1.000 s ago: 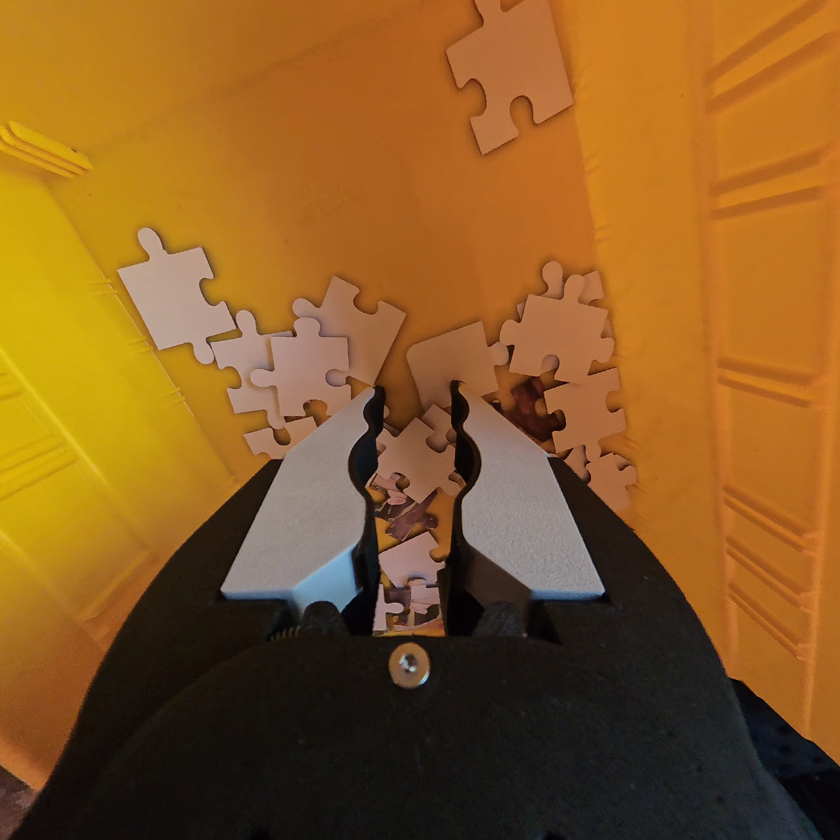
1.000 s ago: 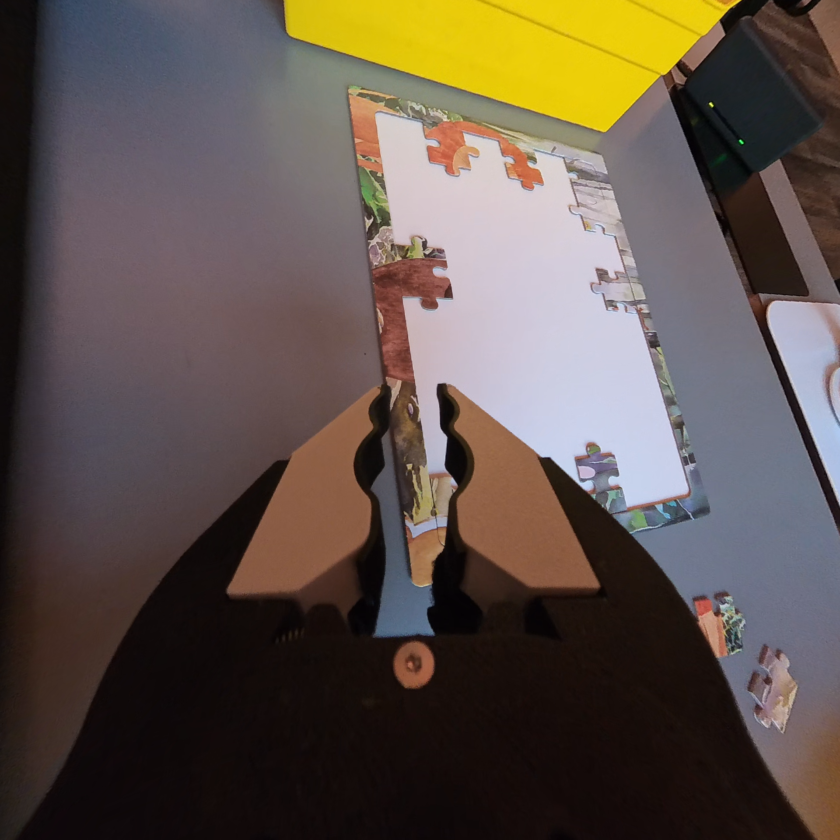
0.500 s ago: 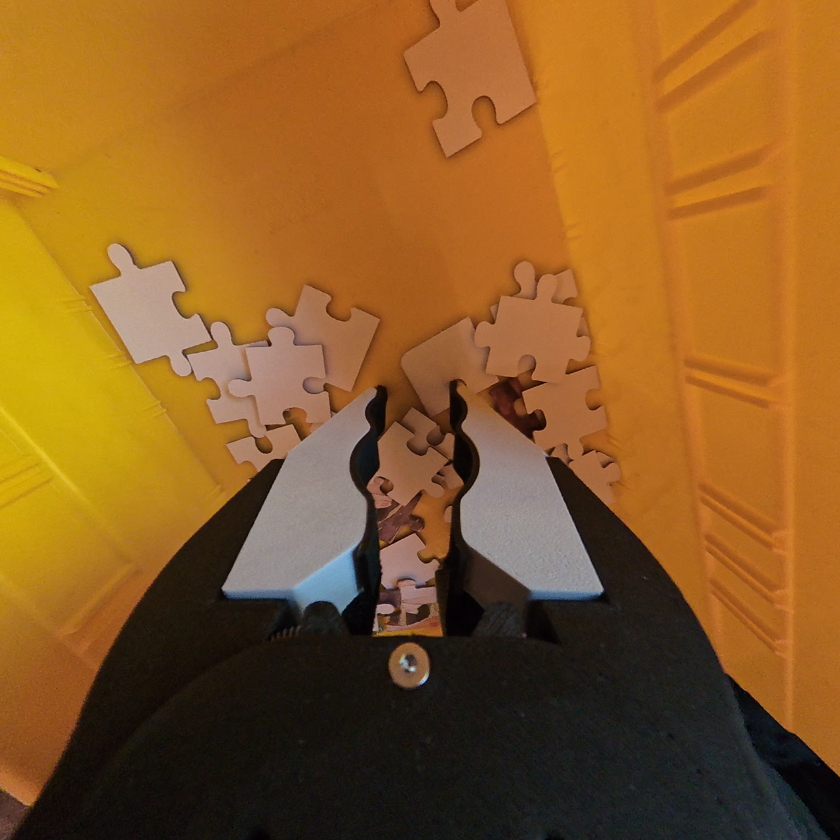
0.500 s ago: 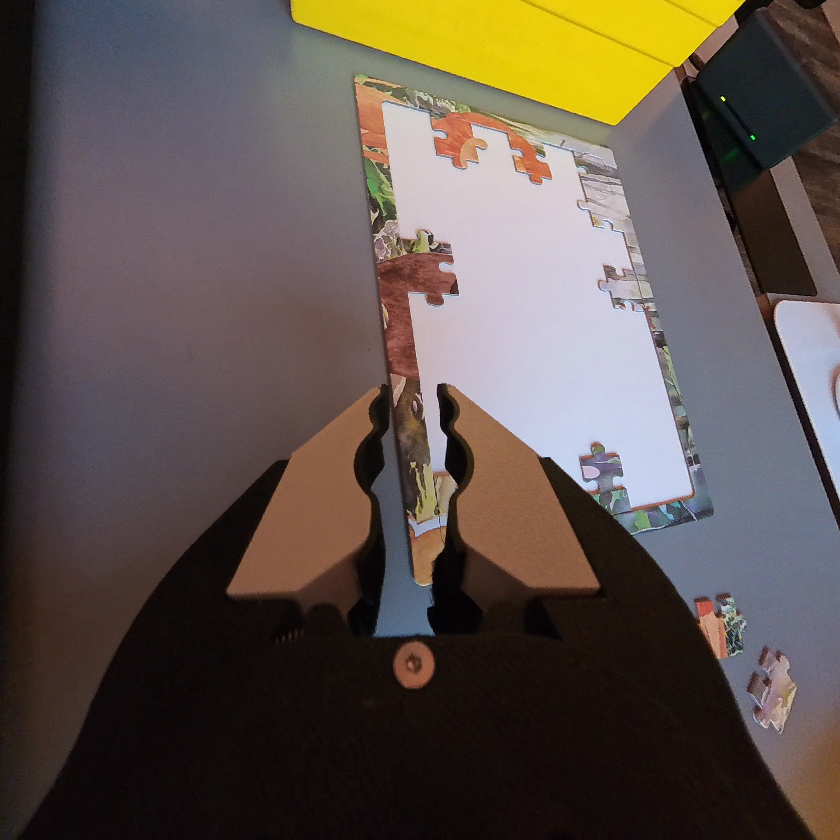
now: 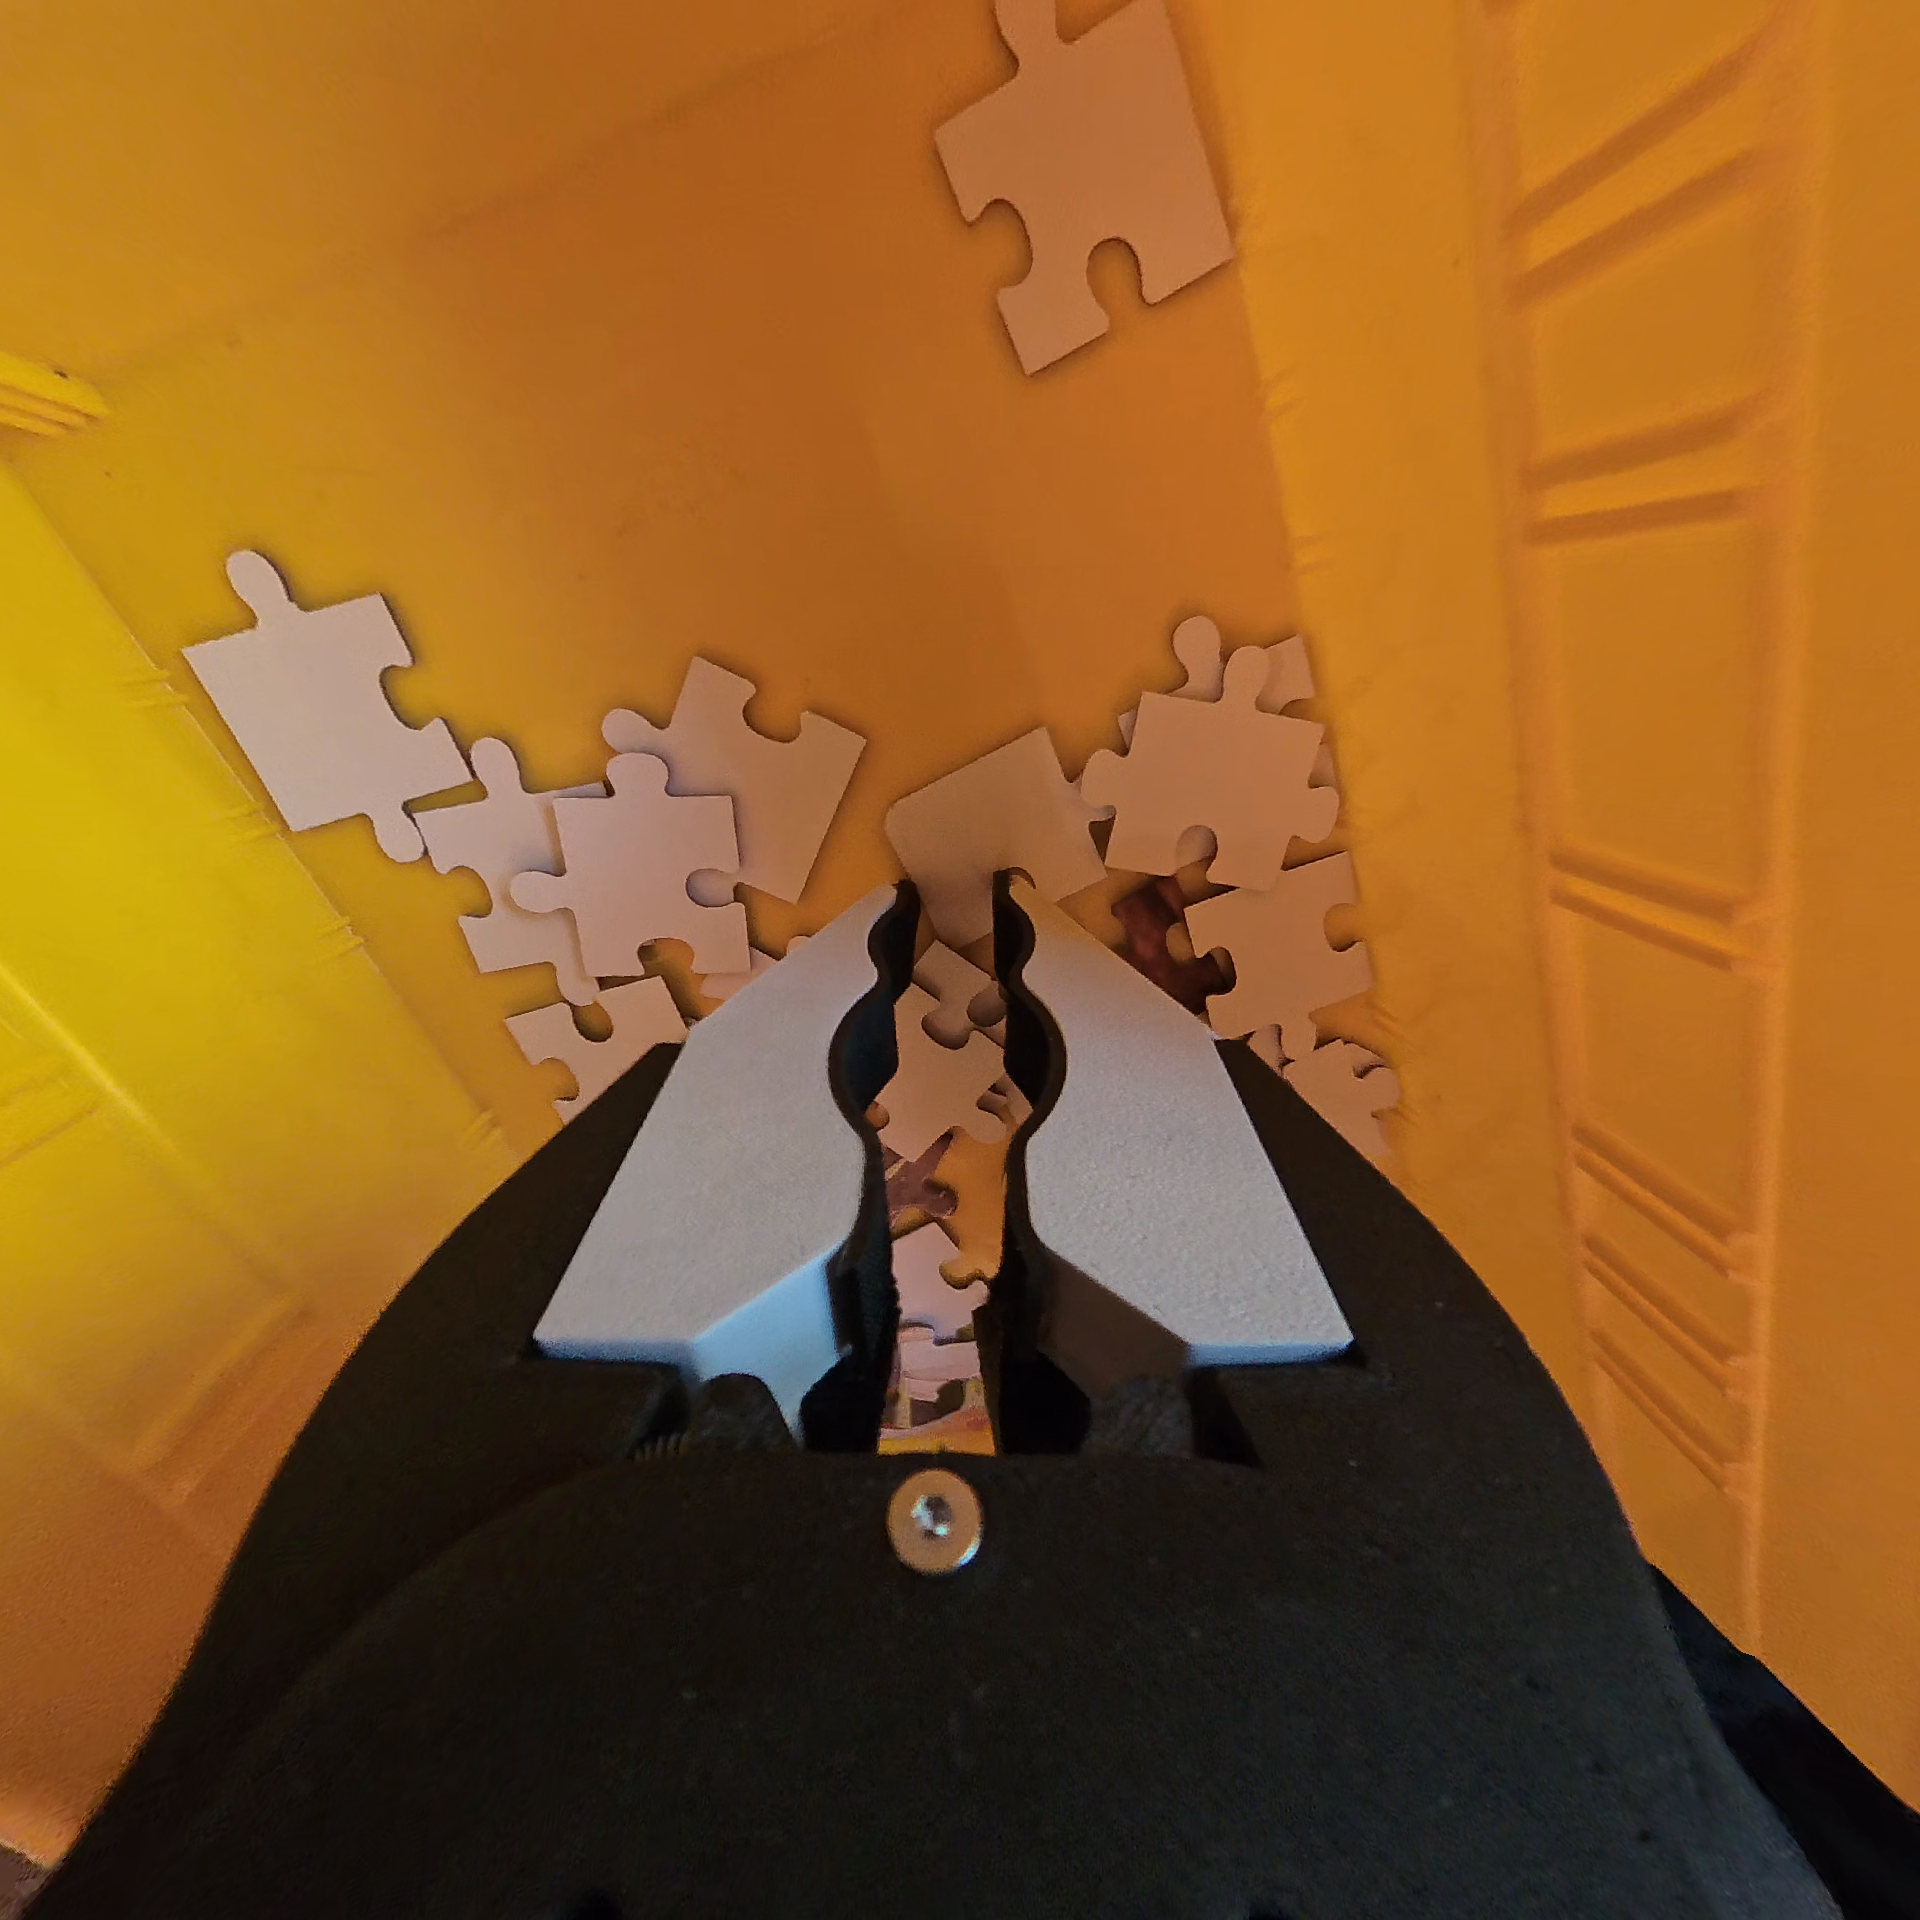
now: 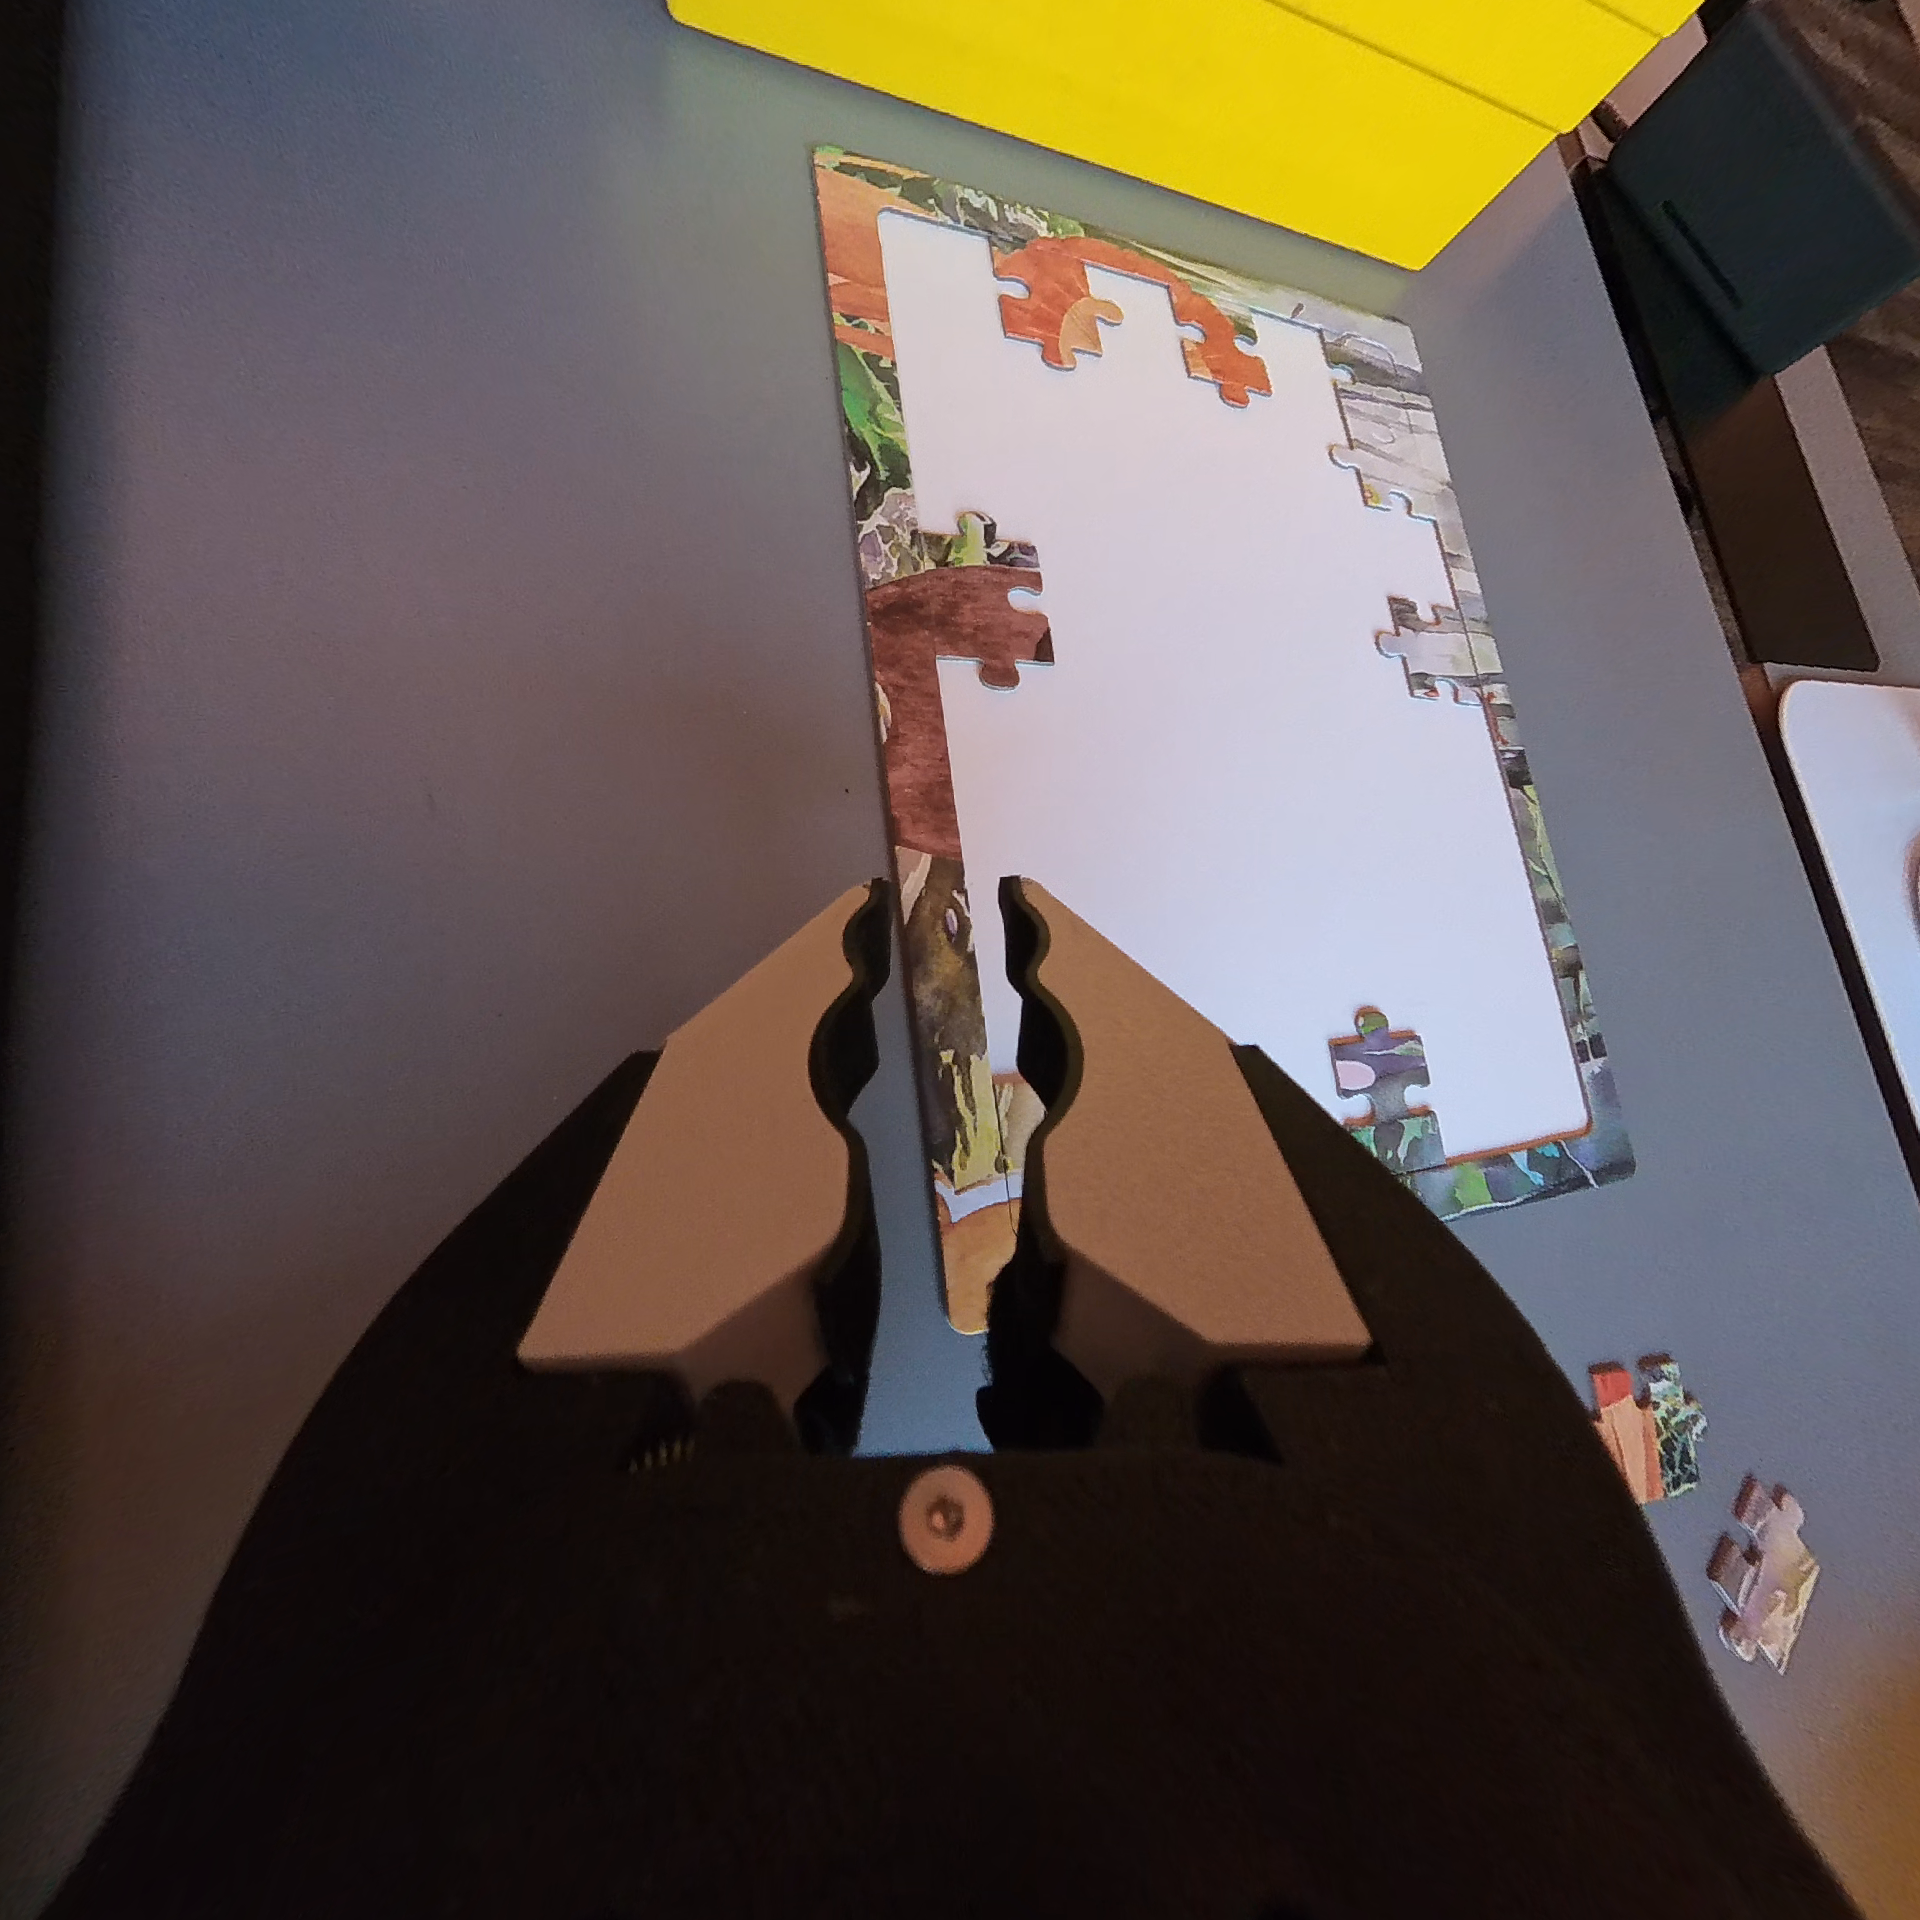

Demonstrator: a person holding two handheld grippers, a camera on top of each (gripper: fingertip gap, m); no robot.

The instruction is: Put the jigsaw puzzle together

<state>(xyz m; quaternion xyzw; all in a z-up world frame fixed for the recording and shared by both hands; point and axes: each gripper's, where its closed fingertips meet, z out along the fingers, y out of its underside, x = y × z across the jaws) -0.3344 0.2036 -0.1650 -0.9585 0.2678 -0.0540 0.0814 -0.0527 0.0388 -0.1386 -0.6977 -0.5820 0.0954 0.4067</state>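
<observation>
My left gripper [image 5: 957, 881] is inside a yellow bin [image 5: 623, 468], open by a narrow gap and empty, low over a heap of loose puzzle pieces [image 5: 639, 868], most lying white side up. Its tips frame one white piece [image 5: 992, 821]. A single piece [image 5: 1086, 177] lies apart farther off. My right gripper [image 6: 943, 883] is open and empty above the near left edge of the puzzle board [image 6: 1195, 665], whose frame is assembled and whose white middle is bare. Two loose pieces [image 6: 1652, 1429] [image 6: 1766, 1584] lie on the grey table at the right.
The bin's ribbed walls [image 5: 1662, 831] close in on the right and left of the left gripper. The yellow bin [image 6: 1195, 94] stands behind the board. A dark box [image 6: 1766, 218] and a white tray [image 6: 1860, 862] sit at the table's right edge. The gap from one gripper's tips to the other's is roughly 35 cm.
My left gripper has sunk closer to the pile and shifted, its tips now over the white piece beyond them. My right gripper drifted slightly; the board sits a little lower in view.
</observation>
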